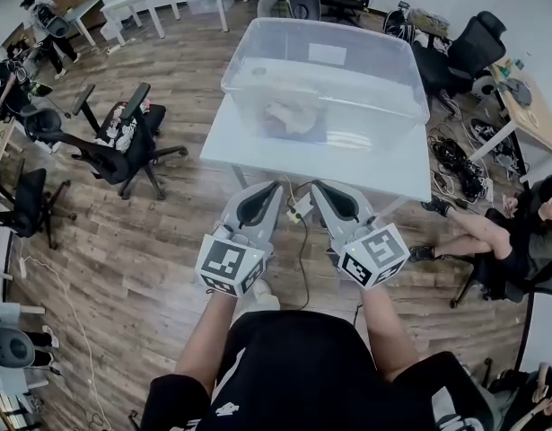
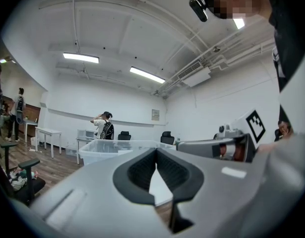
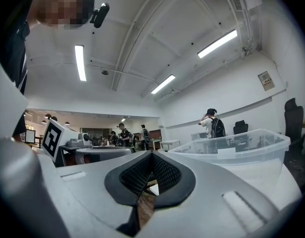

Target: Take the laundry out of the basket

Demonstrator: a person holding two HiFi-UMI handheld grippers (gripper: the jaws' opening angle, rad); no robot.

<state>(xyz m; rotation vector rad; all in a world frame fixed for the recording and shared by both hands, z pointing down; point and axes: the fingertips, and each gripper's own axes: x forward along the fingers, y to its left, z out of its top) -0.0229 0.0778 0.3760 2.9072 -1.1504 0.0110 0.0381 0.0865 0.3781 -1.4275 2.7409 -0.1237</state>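
1. Shows left gripper (image 2: 156, 150) with jaws closed tip to tip, nothing between.
2. Shows right gripper (image 3: 152, 153) closed the same way, empty, just beside the left.
3. Places both at the near edge of the white table (image 1: 249, 151), pointing level toward it.
4. Locates the clear basket (image 1: 250, 59) on that table, apart from both grippers.
5. Locates the laundry (image 1: 289, 115), a pale crumpled cloth, inside the basket on its floor.

Laundry (image 1: 289, 115) hazy, shapeless behind the basket's (image 1: 240, 57) translucent wall
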